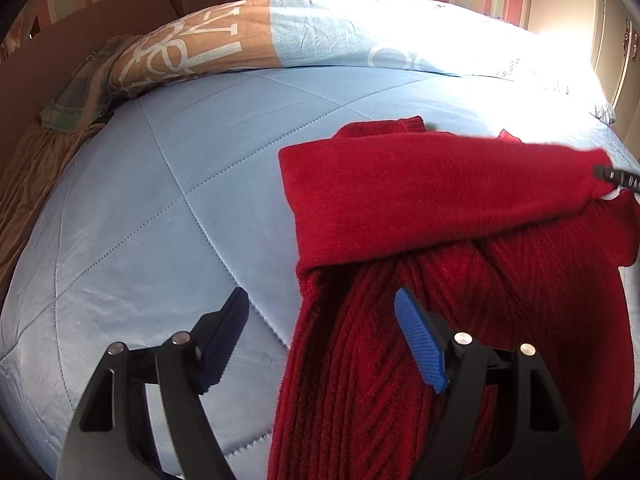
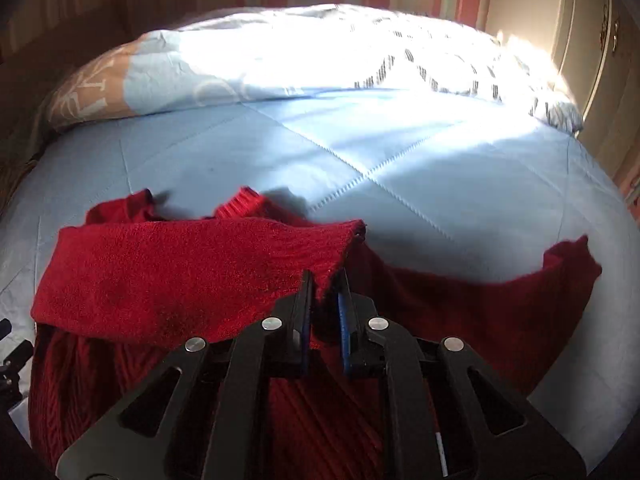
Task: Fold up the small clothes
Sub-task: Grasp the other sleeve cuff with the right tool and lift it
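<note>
A red knit sweater (image 1: 440,340) lies on the light blue quilt (image 1: 160,220). One sleeve (image 1: 420,192) is folded across its ribbed body. My left gripper (image 1: 320,298) hangs open above the sweater's left edge, one finger over the quilt and the other over the knit, holding nothing. My right gripper (image 2: 326,276) is shut on the cuff end of that folded sleeve (image 2: 180,276), with red cloth pinched between the pads. Its tip (image 1: 616,178) shows at the right edge of the left wrist view. The other sleeve (image 2: 560,276) lies spread out to the right.
A rolled blue and tan duvet (image 1: 240,40) lies along the far side of the bed, sunlit at the right (image 2: 360,48). A plaid cloth (image 1: 80,92) and brown fabric (image 1: 32,184) sit at the left edge. A striped wall and a cream wardrobe (image 2: 592,60) stand behind.
</note>
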Tool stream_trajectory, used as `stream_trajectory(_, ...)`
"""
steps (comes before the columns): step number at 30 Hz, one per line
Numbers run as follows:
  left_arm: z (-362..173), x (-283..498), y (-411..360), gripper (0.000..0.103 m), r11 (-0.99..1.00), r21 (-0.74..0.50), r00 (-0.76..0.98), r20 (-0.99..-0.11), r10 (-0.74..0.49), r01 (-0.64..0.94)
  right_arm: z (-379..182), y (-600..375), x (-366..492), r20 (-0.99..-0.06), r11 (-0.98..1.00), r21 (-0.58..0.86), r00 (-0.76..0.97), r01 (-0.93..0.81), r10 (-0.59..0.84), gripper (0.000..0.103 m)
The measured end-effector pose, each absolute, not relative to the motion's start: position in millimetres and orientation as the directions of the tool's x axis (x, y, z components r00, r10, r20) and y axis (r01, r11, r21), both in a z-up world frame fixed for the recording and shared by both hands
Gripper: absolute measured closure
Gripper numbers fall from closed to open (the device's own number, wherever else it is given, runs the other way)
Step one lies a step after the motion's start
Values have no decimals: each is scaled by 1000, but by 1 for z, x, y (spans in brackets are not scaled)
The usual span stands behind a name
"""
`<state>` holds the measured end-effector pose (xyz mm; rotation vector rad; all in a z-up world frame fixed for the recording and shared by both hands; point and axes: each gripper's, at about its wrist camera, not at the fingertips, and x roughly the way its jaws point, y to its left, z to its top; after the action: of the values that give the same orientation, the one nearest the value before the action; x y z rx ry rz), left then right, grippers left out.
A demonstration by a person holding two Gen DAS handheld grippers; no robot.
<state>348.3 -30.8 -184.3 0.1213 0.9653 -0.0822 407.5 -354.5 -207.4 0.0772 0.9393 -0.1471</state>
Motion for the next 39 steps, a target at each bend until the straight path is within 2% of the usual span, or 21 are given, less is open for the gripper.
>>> stream_trajectory(3, -178, 352, -34, 27, 989, 60, 583, -812, -33, 138, -238, -365, 395, -847, 981, 45, 528, 191, -64, 91)
stream_trajectory(8, -169, 383, -48, 25, 983, 43, 606, -792, -74, 177, -229, -352, 396, -841, 983, 15, 534, 184, -87, 88)
stream_trajectory(9, -170, 393, -53, 23, 981, 25, 599, -795, -96, 191, -223, -350, 395, -834, 983, 15, 544, 184, -89, 83)
stream_trajectory(12, -179, 418, -63, 22, 975, -45, 573, -803, -164, 217, -197, -340, 383, -781, 987, 22, 619, 157, -81, 56)
stream_trajectory(15, -205, 435, -66, 22, 979, -2, 550, -827, -116, 205, -186, -327, 383, -755, 994, 18, 653, 109, -58, 48)
stream_trajectory(19, -234, 442, -49, 20, 984, 33, 500, -864, -59, 174, -214, -310, 401, -821, 999, 29, 571, 44, -1, 49)
stream_trajectory(21, -237, 441, -39, 17, 987, 17, 497, -865, -66, 162, -232, -315, 405, -847, 996, 9, 529, 93, -42, 49)
stream_trajectory(22, -238, 441, -36, 15, 988, 17, 498, -865, -64, 157, -240, -324, 406, -853, 992, 43, 521, 120, -26, 49)
stream_trajectory(24, -240, 440, -35, 13, 986, 36, 506, -861, -52, 163, -247, -336, 405, -850, 980, 118, 527, 163, 15, 49)
stream_trajectory(28, -235, 438, -44, 13, 981, 95, 521, -854, -6, 167, -243, -330, 403, -836, 984, 107, 549, 143, 12, 47)
stream_trajectory(30, -226, 432, -48, 13, 984, 72, 518, -855, -25, 166, -228, -330, 393, -799, 983, 154, 597, 96, 67, 47)
stream_trajectory(34, -207, 414, -65, 13, 981, 29, 512, -856, -73, 189, -203, -337, 368, -749, 990, 131, 659, 47, 68, 35)
stream_trajectory(39, -189, 393, -120, 12, 958, 29, 532, -836, -133, 286, -191, -381, 338, -739, 986, 127, 674, 112, 19, 27)
